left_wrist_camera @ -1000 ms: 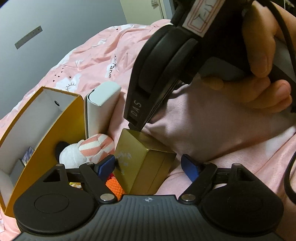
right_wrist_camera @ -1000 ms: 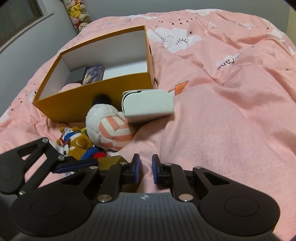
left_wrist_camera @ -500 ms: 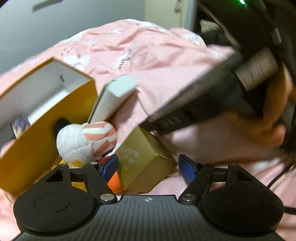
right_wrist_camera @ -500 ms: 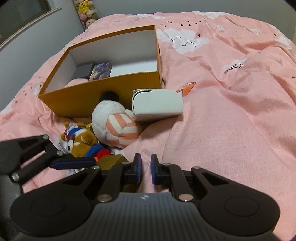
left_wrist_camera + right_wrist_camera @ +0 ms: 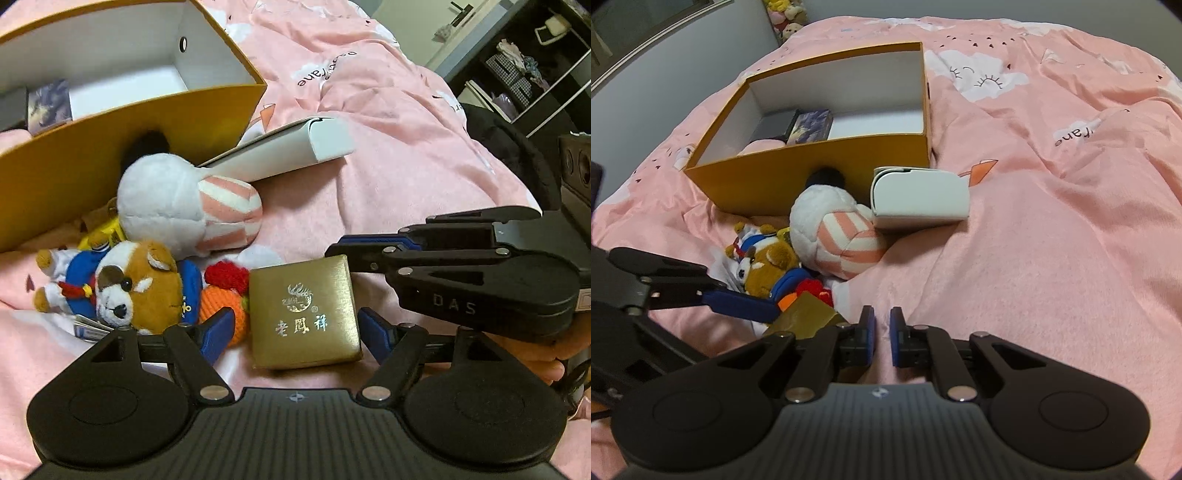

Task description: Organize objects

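The left hand-held gripper (image 5: pixel 295 328) has rolled level since a second ago, its wide-open jaws now flanking the gold box (image 5: pixel 303 310) on the bed, likely to grasp it. The right hand-held gripper (image 5: pixel 882 341), closed and empty, rests beside the box.

The left gripper (image 5: pixel 295 326) points steeply down, its 2 blue fingers (image 5: pixel 218 328) spread wide and clear of what sits between them. The right gripper (image 5: pixel 882 341) also tilts down, its fingers (image 5: pixel 866 339) drawn almost together on nothing. A hand (image 5: pixel 550 354) grips the right gripper's handle.
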The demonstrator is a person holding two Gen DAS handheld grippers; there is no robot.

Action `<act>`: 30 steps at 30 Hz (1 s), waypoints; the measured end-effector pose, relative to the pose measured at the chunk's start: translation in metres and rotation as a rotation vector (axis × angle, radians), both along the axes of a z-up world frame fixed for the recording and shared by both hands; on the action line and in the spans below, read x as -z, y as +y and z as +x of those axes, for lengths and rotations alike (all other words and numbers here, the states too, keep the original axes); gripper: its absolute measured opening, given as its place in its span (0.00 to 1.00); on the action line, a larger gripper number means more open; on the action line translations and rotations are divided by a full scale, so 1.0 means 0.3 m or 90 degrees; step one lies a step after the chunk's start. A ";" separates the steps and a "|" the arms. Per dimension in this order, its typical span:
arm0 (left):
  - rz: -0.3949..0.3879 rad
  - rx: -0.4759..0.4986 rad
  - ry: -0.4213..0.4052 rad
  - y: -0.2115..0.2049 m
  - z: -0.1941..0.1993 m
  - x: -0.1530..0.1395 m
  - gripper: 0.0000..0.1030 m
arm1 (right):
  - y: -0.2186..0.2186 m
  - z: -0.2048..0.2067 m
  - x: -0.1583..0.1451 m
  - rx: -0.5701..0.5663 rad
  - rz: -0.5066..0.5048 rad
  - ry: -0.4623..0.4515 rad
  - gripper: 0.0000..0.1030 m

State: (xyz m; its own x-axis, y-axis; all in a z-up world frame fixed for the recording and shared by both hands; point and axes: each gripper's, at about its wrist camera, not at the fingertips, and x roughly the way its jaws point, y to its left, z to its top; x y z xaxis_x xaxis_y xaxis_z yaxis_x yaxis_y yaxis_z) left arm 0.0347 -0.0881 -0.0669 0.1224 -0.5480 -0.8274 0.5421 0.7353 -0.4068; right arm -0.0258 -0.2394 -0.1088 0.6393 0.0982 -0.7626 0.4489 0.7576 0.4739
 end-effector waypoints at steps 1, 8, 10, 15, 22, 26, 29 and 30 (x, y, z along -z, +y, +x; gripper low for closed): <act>0.001 -0.001 0.003 -0.002 0.004 0.001 0.85 | -0.005 0.000 0.003 0.001 0.009 0.000 0.10; 0.007 -0.001 0.013 -0.008 -0.005 0.001 0.79 | -0.012 0.010 0.003 -0.001 0.023 0.009 0.11; 0.007 -0.004 0.014 -0.009 -0.006 0.002 0.79 | -0.007 0.016 0.003 -0.003 0.017 0.012 0.11; -0.019 -0.028 0.033 0.000 0.004 0.012 0.68 | -0.013 0.017 -0.004 -0.004 0.021 0.014 0.11; -0.024 -0.051 -0.007 0.024 -0.002 -0.049 0.68 | -0.064 0.008 -0.097 -0.009 -0.021 0.002 0.22; -0.018 -0.078 -0.039 0.047 0.018 -0.111 0.68 | -0.121 0.022 -0.171 -0.016 -0.050 0.001 0.25; -0.012 -0.094 -0.056 0.064 0.045 -0.147 0.68 | -0.164 0.063 -0.217 -0.030 -0.055 0.005 0.30; -0.009 -0.100 -0.061 0.068 0.057 -0.158 0.68 | -0.175 0.081 -0.226 -0.039 -0.053 0.006 0.33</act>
